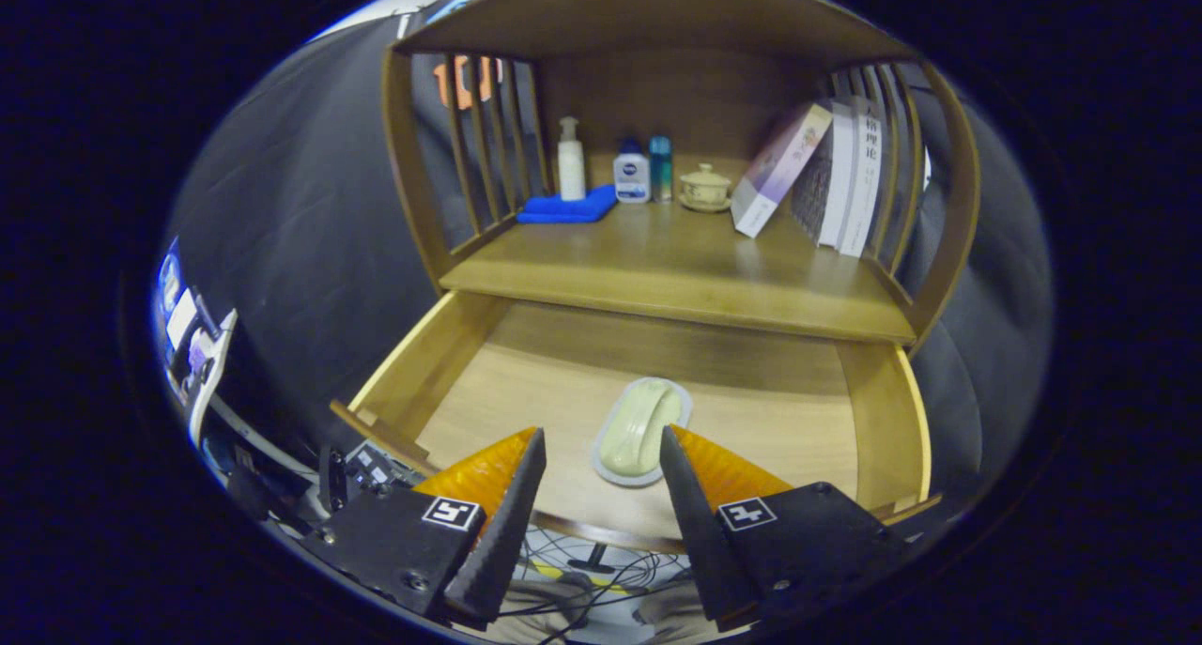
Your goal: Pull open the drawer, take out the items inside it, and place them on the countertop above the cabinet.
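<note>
Count: 1 drawer point(873, 410), pulled out, with 1 soap dish point(642, 431) holding 1 soap point(639, 424). Surface point(676, 269) above: 3 bottles point(571, 160), 1 blue cloth point(563, 208), 1 lidded cup point(704, 187), about 3 books point(850, 176); exact book count unclear. 2 fingers point(512, 495), spread apart, gripping nothing.

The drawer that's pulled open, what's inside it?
One pale oval item on a light tray lies in the drawer, between the open gripper's fingertips. The back is hidden under the countertop.
</note>
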`<state>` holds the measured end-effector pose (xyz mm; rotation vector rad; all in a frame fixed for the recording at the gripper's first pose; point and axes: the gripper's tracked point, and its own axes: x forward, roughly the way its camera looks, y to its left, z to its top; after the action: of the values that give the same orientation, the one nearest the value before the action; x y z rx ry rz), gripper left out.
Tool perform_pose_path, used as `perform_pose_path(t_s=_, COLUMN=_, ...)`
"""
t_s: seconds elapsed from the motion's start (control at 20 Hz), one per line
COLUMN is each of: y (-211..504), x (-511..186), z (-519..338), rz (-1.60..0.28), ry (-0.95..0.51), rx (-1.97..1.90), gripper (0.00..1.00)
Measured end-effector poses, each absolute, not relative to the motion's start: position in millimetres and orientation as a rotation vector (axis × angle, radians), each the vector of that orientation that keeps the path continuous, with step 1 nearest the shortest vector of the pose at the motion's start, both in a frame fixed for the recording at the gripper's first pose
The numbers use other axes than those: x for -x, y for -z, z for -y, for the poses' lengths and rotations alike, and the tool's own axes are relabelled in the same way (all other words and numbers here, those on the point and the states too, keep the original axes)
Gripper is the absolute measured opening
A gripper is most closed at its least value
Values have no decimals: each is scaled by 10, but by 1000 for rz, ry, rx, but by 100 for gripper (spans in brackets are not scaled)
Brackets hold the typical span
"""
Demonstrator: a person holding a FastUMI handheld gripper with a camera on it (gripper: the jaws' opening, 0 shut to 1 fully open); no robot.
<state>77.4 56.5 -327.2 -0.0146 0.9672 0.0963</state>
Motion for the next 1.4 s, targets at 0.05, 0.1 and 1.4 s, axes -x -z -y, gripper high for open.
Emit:
perform_pose_path(t_s=0.05, y=3343, x=-839, z=-548, rz=-1004, ry=-90, rx=5, gripper=78)
perform_pose_path(t_s=0.1, y=3419, x=-895, z=-516, rz=-1041, ry=-79, rx=6, gripper=78)
perform_pose_path(t_s=1.4, y=4287, x=-1386, z=-365, rz=-1300, ry=62, rx=44, gripper=26)
